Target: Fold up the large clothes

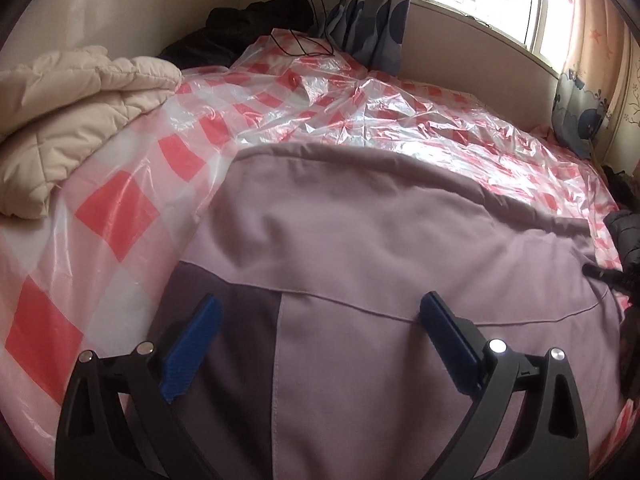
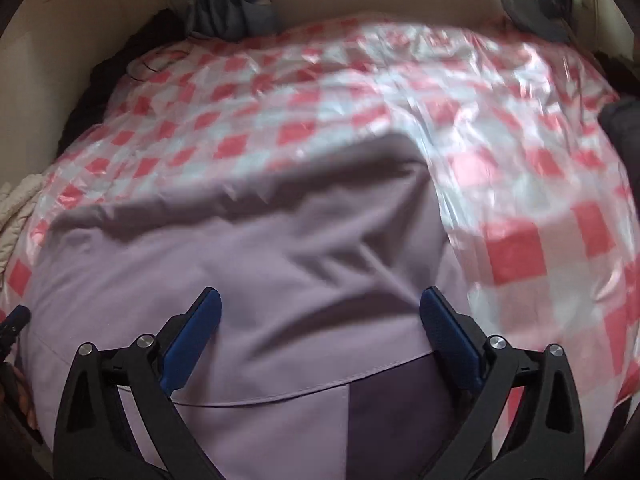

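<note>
- The lilac garment (image 1: 360,240) lies spread across the near part of the bed, on top of a red-and-white checked plastic sheet (image 1: 120,208); the sheet probably keeps the bedding clean and gives a smooth surface for folding.
- A seam crosses the cloth close to both tools, and beyond it the fabric lies in a broad, loosely wrinkled panel with a rounded far edge. A darker purple panel (image 1: 236,340) sits below the seam, so I judge this to be one end of the garment, turned toward the person.
- The left gripper (image 1: 320,312) hangs above the left part of the cloth, its blue fingers (image 1: 192,344) spread wide and holding nothing.
- The right gripper (image 2: 320,308) hangs above the right part, near the garment's right edge, its fingers (image 2: 452,340) likewise spread and empty. Its view is blurred, so fine creases there cannot be read.
- With one tool towards each side, the pair seems placed to take the near edge at two points, so the cloth would lift evenly and not bunch.
- A cream quilted jacket (image 1: 72,120) is heaped at the far left of the bed, well apart from the lilac piece, likely kept aside to leave folding room.
- Dark clothing (image 1: 248,28) lies by the far wall.
</note>
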### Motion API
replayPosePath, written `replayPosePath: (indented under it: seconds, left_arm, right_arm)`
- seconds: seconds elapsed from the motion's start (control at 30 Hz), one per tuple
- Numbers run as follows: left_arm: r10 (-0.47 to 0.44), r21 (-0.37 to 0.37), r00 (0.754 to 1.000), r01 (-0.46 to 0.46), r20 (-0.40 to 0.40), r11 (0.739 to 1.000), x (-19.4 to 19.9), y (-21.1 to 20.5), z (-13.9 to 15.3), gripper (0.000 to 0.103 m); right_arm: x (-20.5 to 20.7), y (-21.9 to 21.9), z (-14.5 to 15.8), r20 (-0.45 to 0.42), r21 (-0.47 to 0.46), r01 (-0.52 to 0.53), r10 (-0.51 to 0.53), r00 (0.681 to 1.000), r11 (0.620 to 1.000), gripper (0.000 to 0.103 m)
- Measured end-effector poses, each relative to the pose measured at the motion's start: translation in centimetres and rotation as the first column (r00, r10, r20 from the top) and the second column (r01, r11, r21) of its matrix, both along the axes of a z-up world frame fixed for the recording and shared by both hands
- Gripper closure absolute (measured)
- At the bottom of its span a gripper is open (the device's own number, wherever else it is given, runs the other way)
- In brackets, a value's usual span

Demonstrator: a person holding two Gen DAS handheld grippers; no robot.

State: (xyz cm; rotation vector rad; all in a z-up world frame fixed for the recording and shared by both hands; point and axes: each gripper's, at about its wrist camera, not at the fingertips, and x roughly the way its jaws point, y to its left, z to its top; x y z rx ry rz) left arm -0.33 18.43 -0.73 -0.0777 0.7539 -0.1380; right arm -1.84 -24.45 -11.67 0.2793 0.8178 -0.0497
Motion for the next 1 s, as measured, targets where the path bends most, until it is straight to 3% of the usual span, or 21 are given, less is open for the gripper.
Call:
replayPosePath:
  seconds: [0.03,0.13,0.27,0.4,0.47,0.63,0.73,0.83,1.0]
  left_arm:
    - [0.002,-0.008,1.0,-0.002,0.012,1.0,0.0,-0.1,-0.1,0.007]
    - [0.008,0.046,0.999,-0.011,0.049,0.999,-0.2,-0.9,-0.5,0.007]
    - [-0.001,0.002,0.997,0.001,0.076,1.0,-0.6,-0.4,-1.1,0.007]
    - [0.0,-0.005,0.997,0.001,0.083,1.0,-0.7,-0.2,-1.2,0.007]
    - [0.002,0.0,0.997,-0.002,0.081,1.0,-0.6,-0.3,-1.3,0.007]
    - [0.003,-0.002,0.996,-0.003,0.092,1.0,-0.8,-0.3,-1.4,0.007]
    - [0.005,-0.007,0.995,-0.004,0.098,1.0,-0.9,-0.3,-1.4,0.007]
    - [0.003,-0.026,0.994,0.0,0.111,1.0,-1.3,-0.1,-1.4,0.007]
    - [0.002,-0.032,0.992,0.002,0.123,0.999,-1.6,0.1,-1.2,0.007]
  right_arm:
    - [-0.1,-0.9,-1.3,0.017,0.065,-0.002,0.001,1.0,0.998,0.006]
    - [-0.4,-0.6,-1.4,0.051,0.027,0.009,-0.011,0.999,1.0,0.006]
    - [-1.1,-1.6,-2.1,0.115,0.098,0.007,-0.018,0.993,0.995,0.006]
    - [-1.2,-1.5,-1.6,0.122,0.095,0.006,-0.017,0.992,0.995,0.006]
    - [-1.7,-1.4,-0.4,0.122,0.089,0.012,-0.023,0.992,0.996,0.006]
    - [-3.0,1.2,4.8,0.277,0.078,-0.046,0.023,0.96,0.996,0.006]
    - [0.2,3.4,5.6,0.234,0.035,-0.106,0.095,0.968,0.994,0.006]
    - [4.1,4.0,1.4,0.073,0.029,-0.106,0.103,0.992,0.994,0.006]
    - [4.7,4.6,0.0,0.051,0.016,-0.105,0.104,0.993,0.994,0.006]
